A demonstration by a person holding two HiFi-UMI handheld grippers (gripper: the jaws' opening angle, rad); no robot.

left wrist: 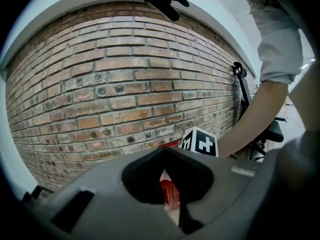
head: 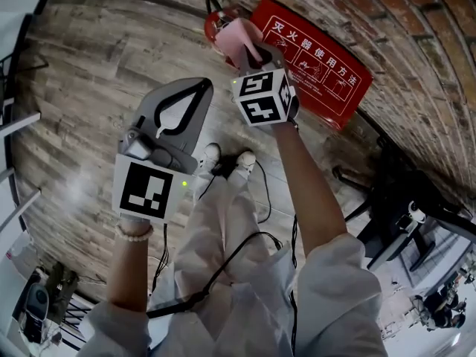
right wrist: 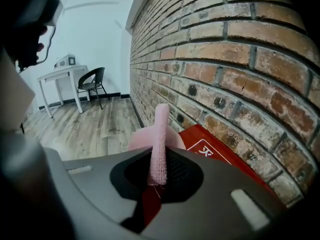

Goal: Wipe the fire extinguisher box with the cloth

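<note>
Pink cloth [head: 236, 39] sits clamped in your right tool [head: 247, 56], whose jaws are closed on a folded edge of it. In the right gripper view the cloth [right wrist: 161, 134] stands upright out of the right tool [right wrist: 157, 176], and its loose part bunches just beyond the jaw tips. That bunch hangs over the near end of the red fire extinguisher box [right wrist: 220, 156]. I cannot tell whether cloth and box actually touch.

The fire extinguisher box [head: 320, 73] stands on the wooden floor [head: 89, 88] at the foot of the brick wall [head: 401, 21], with its printed red face turned up towards you. A red extinguisher [head: 214, 25] with a black hose sits just beside the box's left end, partly behind the cloth.

Your left tool [head: 196, 94] hangs well to the left of the box, over bare floor, with its jaws brought together and nothing between them. In the left gripper view the left tool [left wrist: 181, 211] points at the brick wall [left wrist: 125, 84]. A slice of the box [left wrist: 168, 191] shows through the tool's opening, and the right tool's marker cube [left wrist: 200, 141] shows above it.

Your white shoes [head: 210, 155] stand just short of the box. A black chair [right wrist: 93, 81] stands far down the room.
</note>
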